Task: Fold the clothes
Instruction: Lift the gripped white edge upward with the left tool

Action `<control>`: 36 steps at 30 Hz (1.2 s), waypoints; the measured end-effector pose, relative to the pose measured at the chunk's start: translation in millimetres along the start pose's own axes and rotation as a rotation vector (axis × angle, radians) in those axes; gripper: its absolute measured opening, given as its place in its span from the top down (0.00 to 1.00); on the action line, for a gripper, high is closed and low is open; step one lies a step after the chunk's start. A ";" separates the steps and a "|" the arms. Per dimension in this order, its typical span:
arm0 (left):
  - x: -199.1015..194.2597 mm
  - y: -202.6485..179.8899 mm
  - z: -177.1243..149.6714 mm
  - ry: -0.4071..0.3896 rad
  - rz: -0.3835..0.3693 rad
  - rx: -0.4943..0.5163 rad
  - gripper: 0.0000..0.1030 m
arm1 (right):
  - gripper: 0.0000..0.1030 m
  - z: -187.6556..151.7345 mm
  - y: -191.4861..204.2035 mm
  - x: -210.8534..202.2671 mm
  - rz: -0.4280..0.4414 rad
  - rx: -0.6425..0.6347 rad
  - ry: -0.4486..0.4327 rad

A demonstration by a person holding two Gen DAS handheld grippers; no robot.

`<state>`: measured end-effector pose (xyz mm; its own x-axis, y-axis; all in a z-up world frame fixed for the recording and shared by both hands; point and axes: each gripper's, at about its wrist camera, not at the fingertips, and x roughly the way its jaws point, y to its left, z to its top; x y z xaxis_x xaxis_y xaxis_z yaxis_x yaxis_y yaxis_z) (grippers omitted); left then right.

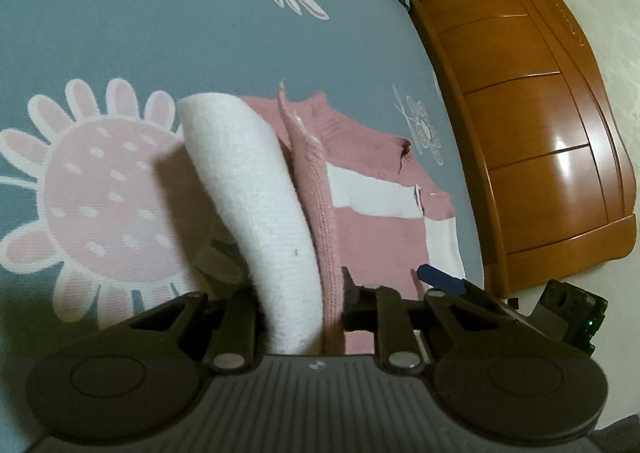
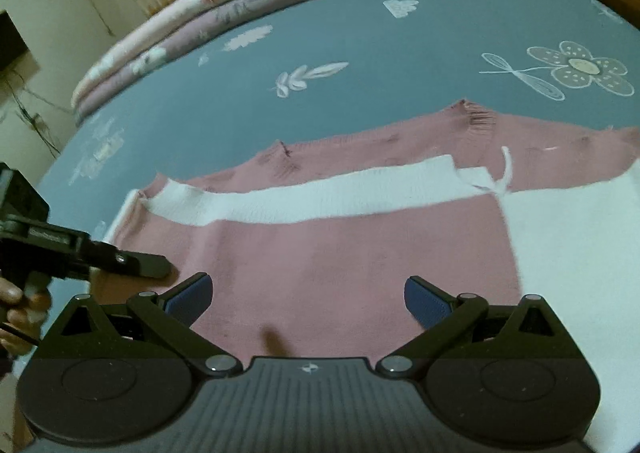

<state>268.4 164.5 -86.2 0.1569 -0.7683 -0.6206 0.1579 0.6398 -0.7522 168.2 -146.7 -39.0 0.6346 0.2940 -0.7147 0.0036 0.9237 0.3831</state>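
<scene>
Left gripper clamps a raised fold of the pink-and-white knit sweater, which otherwise lies flat on the blue floral bedsheet ahead; right gripper hovers over it, jaws wide, empty.

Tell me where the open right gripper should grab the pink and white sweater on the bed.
Probably the near pink hem of the sweater, just ahead of the right gripper. The knit lies flat on the bedsheet, so come down from above at the edge and pinch. The left gripper already holds a lifted fold.
</scene>
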 end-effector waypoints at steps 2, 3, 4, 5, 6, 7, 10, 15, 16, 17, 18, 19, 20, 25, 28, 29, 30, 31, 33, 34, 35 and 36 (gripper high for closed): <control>-0.3 -0.6 -1.1 -0.003 0.004 -0.001 0.82 | 0.00 2.6 3.6 2.7 0.003 0.003 -0.007; -0.1 -0.8 -1.4 -0.004 0.005 -0.002 0.82 | 0.00 3.3 5.3 5.6 0.002 0.008 -0.007; 0.5 -0.8 -1.5 -0.004 0.004 -0.004 0.82 | 0.00 3.7 6.8 9.3 -0.001 0.013 -0.004; 1.0 -0.7 -1.5 -0.004 0.005 -0.006 0.82 | 0.00 3.5 8.1 14.3 -0.006 0.017 0.003; 1.5 -0.5 -1.5 -0.005 0.006 -0.008 0.82 | 0.00 2.2 8.1 19.6 -0.013 0.018 0.007; 2.1 -0.1 -1.2 -0.004 0.006 -0.011 0.82 | 0.00 0.2 7.3 24.6 -0.019 0.017 0.007; 4.5 1.8 0.8 -0.002 0.006 -0.019 0.82 | 0.00 -0.7 7.8 31.4 -0.031 -0.019 -0.013; 7.4 7.6 2.1 0.002 0.009 -0.037 0.82 | 0.00 16.2 3.6 41.0 -0.034 -0.020 -0.044; 8.0 9.2 2.0 0.003 0.010 -0.042 0.82 | 0.00 21.3 2.0 44.3 -0.033 -0.015 -0.051; 8.5 10.7 2.0 0.004 0.012 -0.046 0.82 | 0.00 26.1 0.9 48.0 -0.033 -0.017 -0.055; 9.1 12.3 2.2 0.005 0.014 -0.050 0.82 | 0.00 30.6 0.3 51.8 -0.035 -0.024 -0.056; 9.6 13.9 2.5 0.007 0.014 -0.052 0.82 | 0.00 35.1 -0.4 55.6 -0.037 -0.030 -0.058; 10.1 15.2 2.7 0.008 0.014 -0.055 0.82 | 0.00 38.7 -0.8 58.9 -0.037 -0.037 -0.059; 12.7 19.6 2.7 0.006 0.016 -0.065 0.82 | 0.00 47.7 1.9 68.1 -0.044 -0.103 -0.055; 12.4 20.0 1.3 -0.002 0.017 -0.070 0.82 | 0.00 47.7 3.9 63.5 -0.044 -0.109 -0.047; 12.2 20.1 0.7 -0.005 0.017 -0.072 0.82 | 0.00 46.5 5.8 58.0 -0.042 -0.106 -0.043; 11.8 20.2 0.1 -0.009 0.018 -0.073 0.82 | 0.00 45.4 7.8 52.5 -0.041 -0.102 -0.039; 11.1 20.2 -0.7 -0.012 0.018 -0.073 0.82 | 0.00 43.0 9.9 46.2 -0.032 -0.101 -0.040; 11.0 20.1 -1.3 -0.018 0.021 -0.076 0.82 | 0.00 35.1 14.9 35.4 -0.004 -0.108 -0.049; 11.0 19.4 -1.7 -0.023 0.024 -0.075 0.82 | 0.00 31.6 16.7 34.1 0.000 -0.116 -0.047; 10.9 18.7 -2.1 -0.027 0.028 -0.075 0.82 | 0.00 28.6 17.9 35.4 -0.003 -0.127 -0.041; 10.9 18.0 -2.5 -0.031 0.032 -0.075 0.82 | 0.00 25.6 19.0 36.6 -0.007 -0.137 -0.034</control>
<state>270.5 167.6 -107.1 0.1909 -0.7461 -0.6379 0.0792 0.6595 -0.7475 211.3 -124.6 -42.9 0.6611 0.2812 -0.6956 -0.0963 0.9512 0.2930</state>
